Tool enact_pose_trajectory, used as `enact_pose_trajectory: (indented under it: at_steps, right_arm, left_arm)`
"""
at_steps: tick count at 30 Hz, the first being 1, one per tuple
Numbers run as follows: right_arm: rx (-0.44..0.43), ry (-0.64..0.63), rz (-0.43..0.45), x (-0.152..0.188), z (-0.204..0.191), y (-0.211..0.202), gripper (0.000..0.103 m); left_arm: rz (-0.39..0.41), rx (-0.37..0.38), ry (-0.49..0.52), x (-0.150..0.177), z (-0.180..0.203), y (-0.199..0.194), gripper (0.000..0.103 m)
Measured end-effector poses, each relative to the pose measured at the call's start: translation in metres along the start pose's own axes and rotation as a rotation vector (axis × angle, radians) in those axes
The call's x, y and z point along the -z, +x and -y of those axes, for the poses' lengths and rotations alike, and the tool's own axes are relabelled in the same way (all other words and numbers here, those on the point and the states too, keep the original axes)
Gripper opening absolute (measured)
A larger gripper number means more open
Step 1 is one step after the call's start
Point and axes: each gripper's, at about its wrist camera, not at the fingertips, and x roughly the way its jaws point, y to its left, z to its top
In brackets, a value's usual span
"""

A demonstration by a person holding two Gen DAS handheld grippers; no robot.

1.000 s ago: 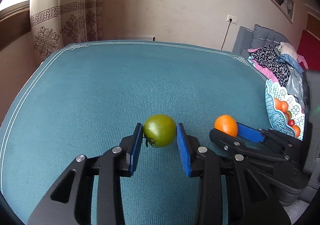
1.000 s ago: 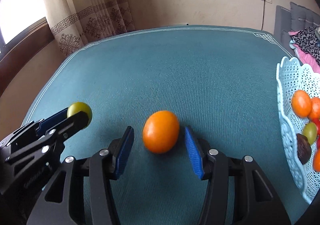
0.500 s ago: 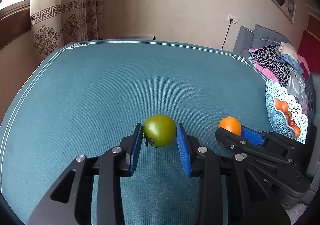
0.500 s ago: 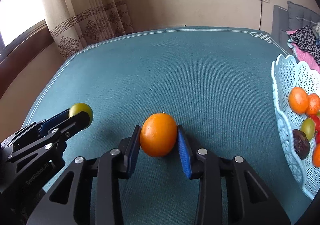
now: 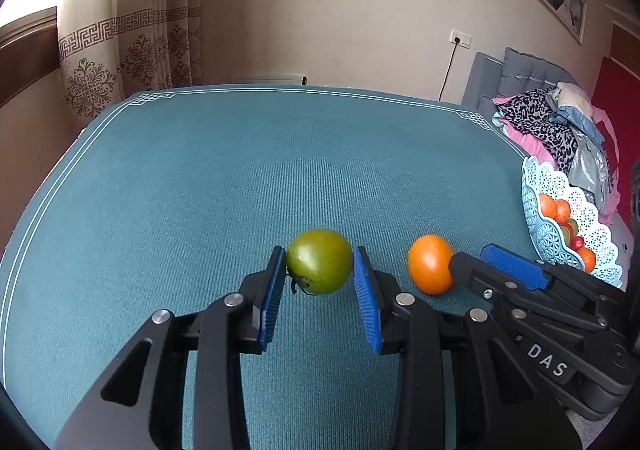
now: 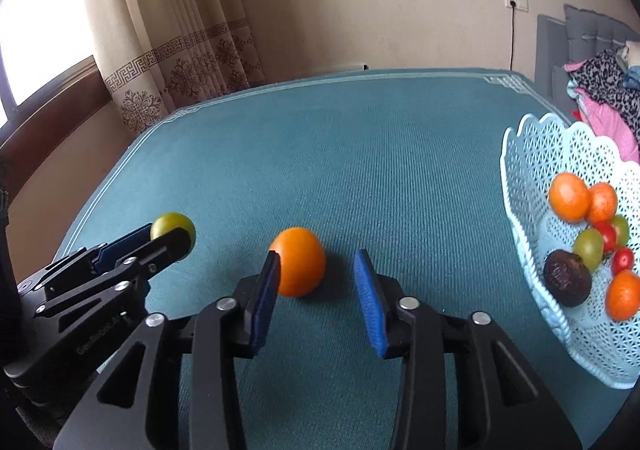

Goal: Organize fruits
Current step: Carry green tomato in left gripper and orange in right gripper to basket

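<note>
In the left wrist view, the left gripper (image 5: pixel 320 278) clamps a green tomato (image 5: pixel 319 260) between its blue pads, above the teal table (image 5: pixel 240 178), whose far stretch lies bare out to its white-lined border. In the right wrist view, the right gripper (image 6: pixel 316 282) stands parted: the orange (image 6: pixel 298 261) touches the left pad with a gap to the other. The blue basket (image 6: pixel 520 186) of fruit sits at the table's right edge.

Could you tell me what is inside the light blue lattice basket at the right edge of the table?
The basket holds four oranges, two green tomatoes, two small red tomatoes and a dark wrinkled fruit. Anything beneath them or beyond the frame edge is hidden.
</note>
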Motion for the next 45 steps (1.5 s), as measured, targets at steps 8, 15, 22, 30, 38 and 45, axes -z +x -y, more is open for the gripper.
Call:
enact_pose_trajectory:
  at_steps: [8, 15, 22, 30, 38, 45]
  right_arm:
    - [-0.049, 0.000, -0.035, 0.002, -0.007, 0.018, 0.049]
    - [-0.065, -0.015, -0.072, 0.006, -0.011, 0.033, 0.036]
    - [-0.033, -0.030, -0.034, 0.008, -0.012, 0.021, 0.036]
    - [0.014, -0.044, 0.031, 0.003, -0.007, -0.007, 0.036]
    - [0.036, -0.026, 0.099, -0.001, 0.007, -0.042, 0.036]
    - [0.071, 0.005, 0.147, 0.000, 0.029, -0.069, 0.036]
  left_arm:
    - [-0.002, -0.010, -0.020, -0.001, -0.008, 0.002, 0.035]
    - [-0.010, -0.015, -0.037, -0.002, -0.011, 0.004, 0.036]
    - [-0.016, -0.022, -0.026, -0.001, -0.009, 0.006, 0.036]
    - [-0.008, -0.028, 0.001, -0.002, 0.000, 0.002, 0.036]
    - [0.013, -0.027, 0.047, -0.005, 0.020, -0.010, 0.036]
    - [0.014, -0.001, 0.082, -0.004, 0.047, -0.019, 0.036]
